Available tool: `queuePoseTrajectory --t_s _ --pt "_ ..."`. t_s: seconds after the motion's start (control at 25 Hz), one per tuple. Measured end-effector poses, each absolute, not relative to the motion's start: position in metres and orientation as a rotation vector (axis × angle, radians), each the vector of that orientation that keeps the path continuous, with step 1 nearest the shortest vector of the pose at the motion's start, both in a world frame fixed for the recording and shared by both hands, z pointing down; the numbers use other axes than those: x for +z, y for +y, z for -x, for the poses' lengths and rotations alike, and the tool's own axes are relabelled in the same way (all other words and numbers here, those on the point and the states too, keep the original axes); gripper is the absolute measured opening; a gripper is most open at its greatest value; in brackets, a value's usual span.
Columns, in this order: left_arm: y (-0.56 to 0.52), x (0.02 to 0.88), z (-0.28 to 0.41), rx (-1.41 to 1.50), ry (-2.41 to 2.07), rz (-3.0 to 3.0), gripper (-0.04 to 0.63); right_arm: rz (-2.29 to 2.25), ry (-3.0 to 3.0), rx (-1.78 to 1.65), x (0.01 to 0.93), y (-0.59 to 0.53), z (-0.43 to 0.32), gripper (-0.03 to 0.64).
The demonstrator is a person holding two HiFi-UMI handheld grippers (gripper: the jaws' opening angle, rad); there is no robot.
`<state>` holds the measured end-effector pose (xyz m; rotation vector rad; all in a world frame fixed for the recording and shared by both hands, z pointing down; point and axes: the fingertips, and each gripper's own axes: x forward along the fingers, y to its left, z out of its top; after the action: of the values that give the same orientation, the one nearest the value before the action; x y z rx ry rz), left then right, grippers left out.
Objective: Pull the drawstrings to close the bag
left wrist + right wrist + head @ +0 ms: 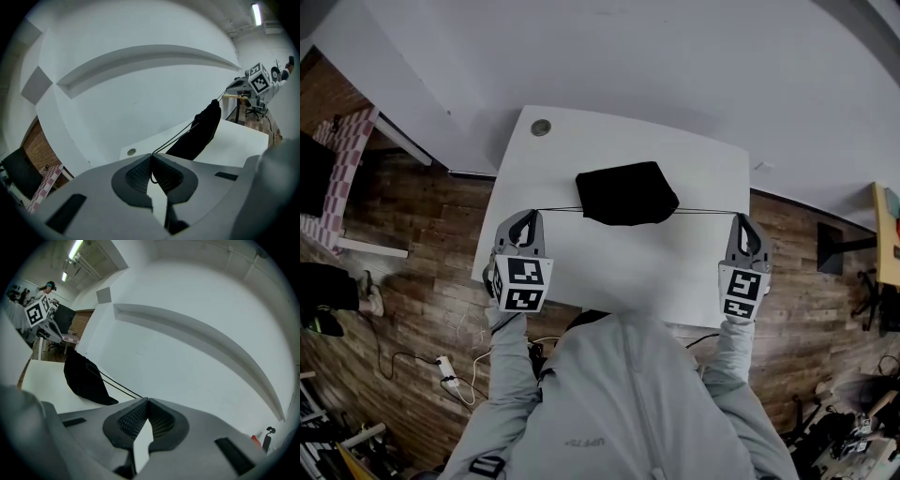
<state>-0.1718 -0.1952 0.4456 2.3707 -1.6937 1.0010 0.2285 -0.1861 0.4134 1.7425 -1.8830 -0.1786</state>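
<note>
A black fabric drawstring bag lies on the middle of the white table, near its far edge. Its mouth is bunched and nothing inside it shows. A thin black cord runs taut from each side of the bag. The left gripper has its jaws pressed together on the left cord, a small loop of it pinched between the ribbed pads. The right gripper is likewise clamped on the right cord, well apart from the left.
</note>
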Motion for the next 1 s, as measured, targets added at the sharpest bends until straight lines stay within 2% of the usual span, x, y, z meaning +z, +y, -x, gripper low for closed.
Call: queuePoseTrajectory --t_s 1.0 --pt "-0.192 0.456 0.196 1.013 -1.744 -2.319 0.028 -1.817 -1.857 -0.134 0.419 -0.174 -0.260 0.023"
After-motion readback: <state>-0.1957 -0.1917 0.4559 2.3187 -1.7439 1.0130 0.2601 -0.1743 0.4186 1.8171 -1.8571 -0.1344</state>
